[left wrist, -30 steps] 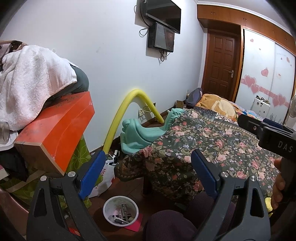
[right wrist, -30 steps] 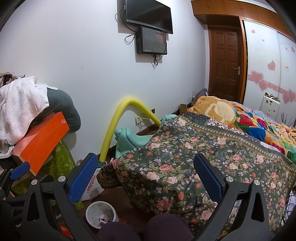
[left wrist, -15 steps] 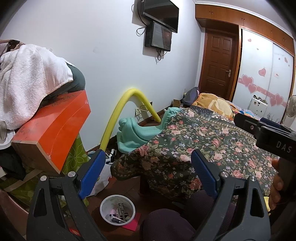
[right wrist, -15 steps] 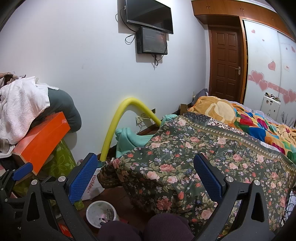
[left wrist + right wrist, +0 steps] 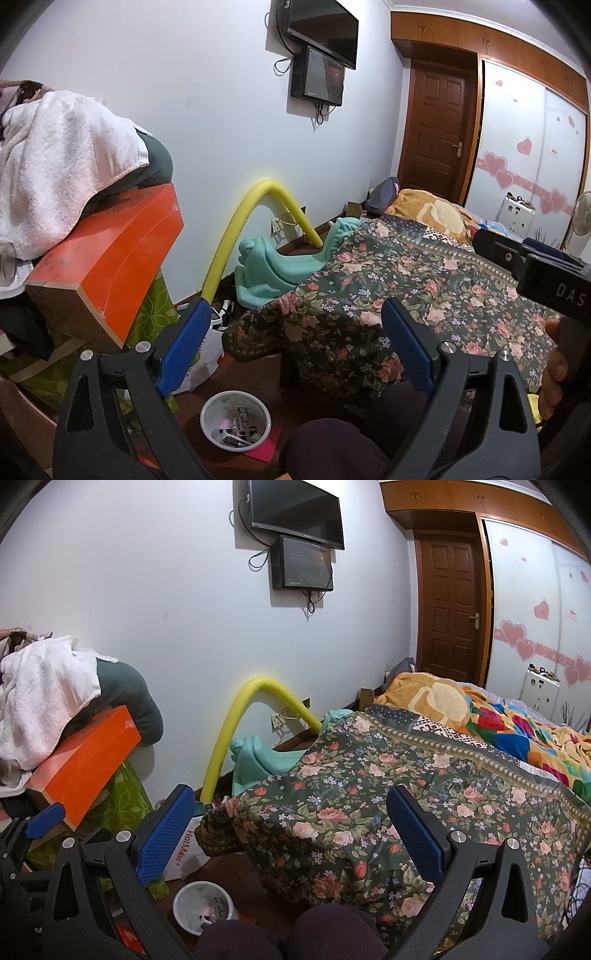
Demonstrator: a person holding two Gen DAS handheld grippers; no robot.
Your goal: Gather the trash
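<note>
Evidently both grippers, left [image 5: 291,347] and right [image 5: 290,829], hang wide open and empty above the person's knees [image 5: 332,446], aimed across the bed [image 5: 424,288]; the bin [image 5: 235,414] holding scraps sits on the floor below, within reach.
</note>
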